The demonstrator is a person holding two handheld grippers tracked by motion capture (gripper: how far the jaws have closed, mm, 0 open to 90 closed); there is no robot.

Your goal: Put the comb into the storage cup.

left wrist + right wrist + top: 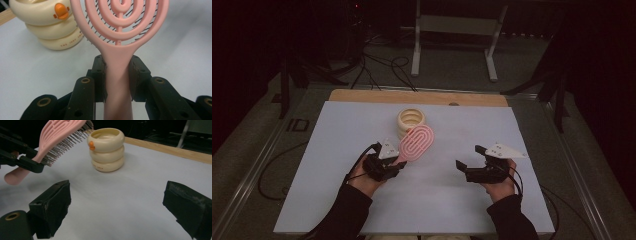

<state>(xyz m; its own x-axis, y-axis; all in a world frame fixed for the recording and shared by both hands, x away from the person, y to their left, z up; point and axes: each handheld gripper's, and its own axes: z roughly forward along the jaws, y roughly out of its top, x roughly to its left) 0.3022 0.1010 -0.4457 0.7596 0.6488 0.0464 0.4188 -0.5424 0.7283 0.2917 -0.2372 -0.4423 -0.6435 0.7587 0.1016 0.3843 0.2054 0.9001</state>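
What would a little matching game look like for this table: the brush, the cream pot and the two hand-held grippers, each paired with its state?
Things:
1. pink hairbrush
2. cream ringed pot
3. left hand-held gripper
4. right hand-held gripper

States:
A. jaws wide apart, nothing between them
B. stands upright on the white table, with an orange duck bill on its side
C. clamped on a handle
D. held up off the table, bristles facing down

Pairs: 1-D, 2-B, 3-C, 4-A

Small brown lettering runs along the lowest ring of the cream holder [53, 30], up-left of the left hand-held gripper [117, 75], too blurred to read.
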